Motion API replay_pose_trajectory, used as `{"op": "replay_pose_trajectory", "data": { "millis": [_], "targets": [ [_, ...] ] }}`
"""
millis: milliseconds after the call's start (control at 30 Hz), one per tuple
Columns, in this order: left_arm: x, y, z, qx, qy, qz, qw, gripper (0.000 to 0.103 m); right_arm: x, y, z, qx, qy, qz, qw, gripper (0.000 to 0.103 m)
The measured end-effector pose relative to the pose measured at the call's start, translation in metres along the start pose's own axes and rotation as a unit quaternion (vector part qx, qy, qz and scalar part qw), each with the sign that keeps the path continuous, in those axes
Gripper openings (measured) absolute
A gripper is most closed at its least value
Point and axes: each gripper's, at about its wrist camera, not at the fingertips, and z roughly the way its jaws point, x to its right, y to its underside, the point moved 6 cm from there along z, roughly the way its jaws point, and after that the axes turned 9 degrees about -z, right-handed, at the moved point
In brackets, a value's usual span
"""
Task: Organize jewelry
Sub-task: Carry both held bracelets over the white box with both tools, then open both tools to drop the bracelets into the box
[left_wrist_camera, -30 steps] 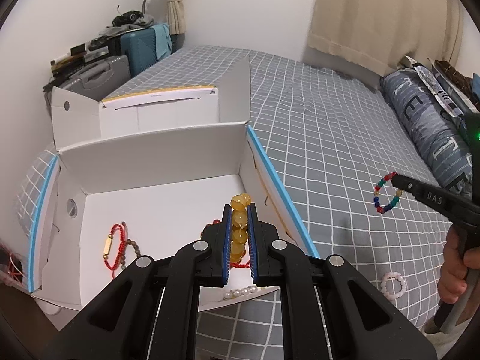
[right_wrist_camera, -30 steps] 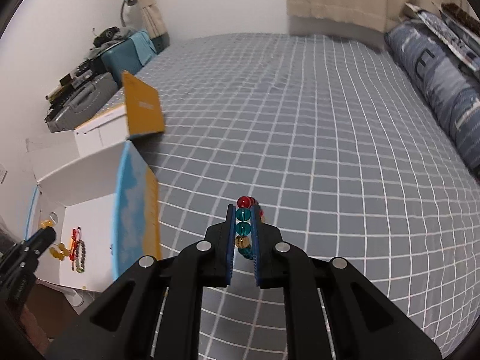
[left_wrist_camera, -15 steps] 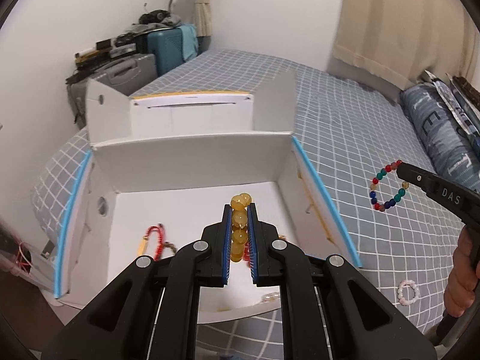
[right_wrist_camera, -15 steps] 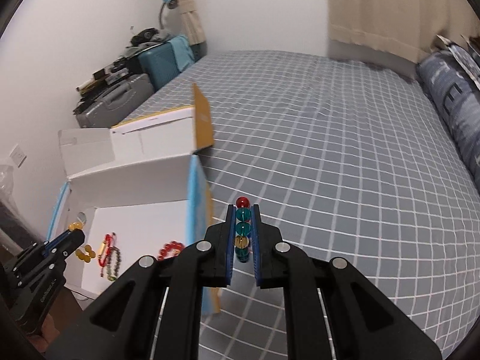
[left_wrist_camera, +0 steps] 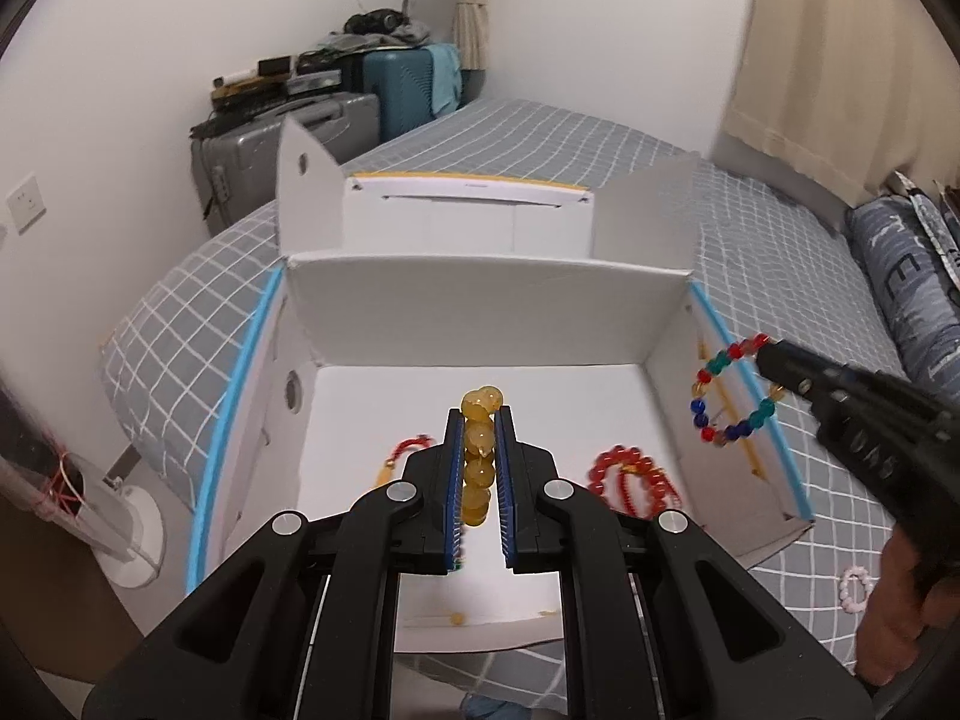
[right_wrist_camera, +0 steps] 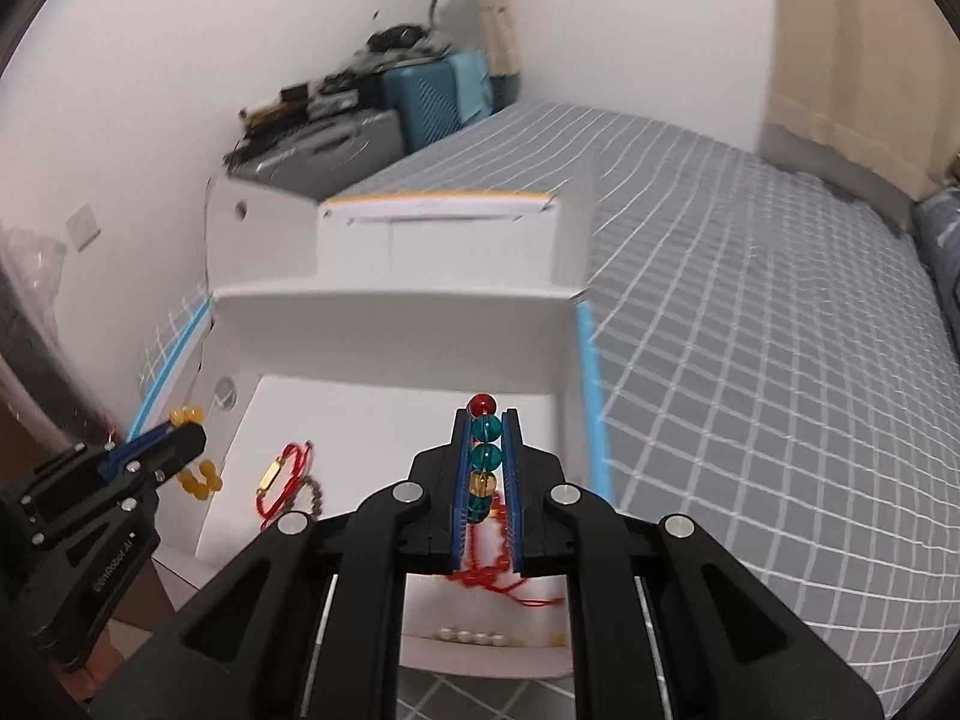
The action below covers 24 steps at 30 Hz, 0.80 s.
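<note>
My left gripper (left_wrist_camera: 479, 420) is shut on a yellow bead bracelet (left_wrist_camera: 478, 450) and holds it above the open white box (left_wrist_camera: 480, 294). My right gripper (right_wrist_camera: 486, 420) is shut on a multicoloured bead bracelet (right_wrist_camera: 483, 456), which hangs over the box's right wall in the left wrist view (left_wrist_camera: 729, 390). Inside the box lie a red bead bracelet (left_wrist_camera: 630, 477), a red cord bracelet with a gold tube (right_wrist_camera: 282, 474), a brown bead bracelet (right_wrist_camera: 315, 495) and a pearl strand (right_wrist_camera: 471, 636). A pale pink bead ring (left_wrist_camera: 855, 585) lies on the bed outside the box.
The box sits at the corner of a bed with a grey checked cover (right_wrist_camera: 750, 360), its lid flaps (left_wrist_camera: 468, 216) standing up behind. Suitcases (left_wrist_camera: 288, 138) stand by the wall. A dark blue pillow (left_wrist_camera: 906, 288) lies at the right. The bed edge drops off at the left.
Both grippers have swung left toward the box. The right gripper with the multicoloured bracelet now hangs over the box's right wall. The left gripper keeps the yellow bracelet over the box's middle.
</note>
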Motion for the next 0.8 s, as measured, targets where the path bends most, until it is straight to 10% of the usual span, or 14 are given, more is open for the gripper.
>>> {"op": "replay_pose_trajectory", "data": {
  "millis": [700,800],
  "targets": [
    [-0.035,0.013,0.047,-0.045,-0.032,-0.023,0.9982,0.012,-0.024,0.027,0.069,-0.071,-0.004,-0.017,0.997,0.012],
    [-0.031,0.010,0.038,-0.034,-0.030,-0.016,0.9988,0.043,-0.023,0.024,0.062,-0.064,-0.007,-0.014,0.998,0.050]
  ]
}}
